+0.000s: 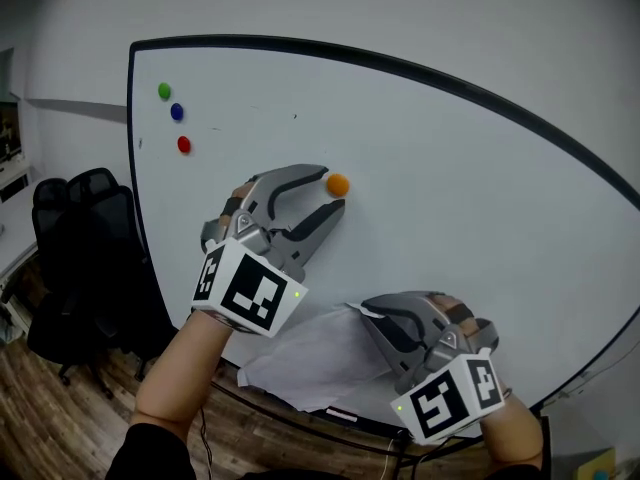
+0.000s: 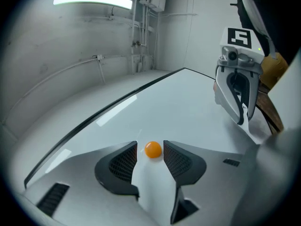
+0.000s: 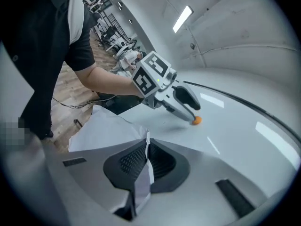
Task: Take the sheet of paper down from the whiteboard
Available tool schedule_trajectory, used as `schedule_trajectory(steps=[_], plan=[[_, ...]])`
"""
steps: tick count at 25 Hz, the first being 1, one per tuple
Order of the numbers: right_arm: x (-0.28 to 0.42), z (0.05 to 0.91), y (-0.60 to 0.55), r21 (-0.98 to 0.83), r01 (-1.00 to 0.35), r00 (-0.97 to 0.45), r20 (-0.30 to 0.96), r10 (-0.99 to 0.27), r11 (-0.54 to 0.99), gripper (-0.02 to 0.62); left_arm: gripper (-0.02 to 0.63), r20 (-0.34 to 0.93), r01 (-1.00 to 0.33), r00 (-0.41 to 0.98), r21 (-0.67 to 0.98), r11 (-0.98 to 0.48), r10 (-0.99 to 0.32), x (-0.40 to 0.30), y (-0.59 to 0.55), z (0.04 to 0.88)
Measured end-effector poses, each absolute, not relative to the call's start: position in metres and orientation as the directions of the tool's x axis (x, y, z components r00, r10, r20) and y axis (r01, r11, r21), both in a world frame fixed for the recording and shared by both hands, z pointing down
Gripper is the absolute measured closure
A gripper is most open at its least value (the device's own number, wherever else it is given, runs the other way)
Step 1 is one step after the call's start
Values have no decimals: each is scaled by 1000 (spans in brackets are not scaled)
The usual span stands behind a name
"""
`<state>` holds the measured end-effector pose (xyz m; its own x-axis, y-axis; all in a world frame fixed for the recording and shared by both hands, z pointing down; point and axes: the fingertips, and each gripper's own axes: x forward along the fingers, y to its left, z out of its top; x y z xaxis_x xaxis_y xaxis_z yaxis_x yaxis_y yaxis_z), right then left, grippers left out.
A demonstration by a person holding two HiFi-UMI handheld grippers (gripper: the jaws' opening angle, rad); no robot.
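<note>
A large whiteboard (image 1: 450, 188) with a dark frame fills the scene, standing against a pale wall above a wooden floor (image 1: 60, 428), with black office chairs (image 1: 85, 258) grouped at its far left. The sheet of paper (image 1: 320, 363) lies rumpled and slack across the board's lower edge, near the person, no magnet on it; its upper corner is clamped between the closed jaws of the right hand-held gripper (image 1: 365, 314), which the right gripper view shows pinching a folded strip of the white sheet. Higher on the board and to the left, the left hand-held gripper (image 1: 332, 190) points at the surface with its jaws spread wide, gripping nothing. A small orange magnet (image 1: 338, 183) sits on the board between its two jaw tips, with a sliver of white visible on either side in the left gripper view. Far up in the board's top left corner, well apart from both tools, three more magnets form a loose column: green (image 1: 164, 91), blue (image 1: 177, 112) and red (image 1: 183, 144).
</note>
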<state>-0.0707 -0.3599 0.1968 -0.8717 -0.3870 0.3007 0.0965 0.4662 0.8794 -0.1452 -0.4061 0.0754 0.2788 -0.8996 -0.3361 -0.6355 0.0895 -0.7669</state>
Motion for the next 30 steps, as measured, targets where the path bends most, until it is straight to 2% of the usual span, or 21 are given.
schedule_trajectory(steps=[4,5,8,9,16,20,23,30], plan=[[-68,238,-357,824,117,-870,354,-343,554,576,439,-334,-645,257,-758,96,-907,-152,-366,106],[-67,248,-357,808,110,-873,358,-332,579,576,459,-320,-667,260,-742,71,-911,-153,-359,122],[-63,283,-359,730,81,-883,368,-290,678,576,588,-272,-747,245,-665,-3,-931,-159,-348,182],[-62,297,-359,695,74,-887,375,-272,715,577,594,-241,-771,240,-636,-34,-940,-160,-348,206],[-42,431,-366,446,-3,-884,418,-212,895,577,594,12,-851,310,-442,-284,-951,-144,-340,368],[-25,510,-363,303,-59,-873,447,-197,951,577,594,18,-879,396,-280,-385,-918,-122,-325,434],[-8,546,-358,193,-91,-899,407,-164,977,577,595,58,-880,449,-145,-452,-892,-105,-317,491],[21,612,-368,40,-208,-904,373,-208,977,577,595,8,-863,496,118,-491,-868,-83,-287,567]])
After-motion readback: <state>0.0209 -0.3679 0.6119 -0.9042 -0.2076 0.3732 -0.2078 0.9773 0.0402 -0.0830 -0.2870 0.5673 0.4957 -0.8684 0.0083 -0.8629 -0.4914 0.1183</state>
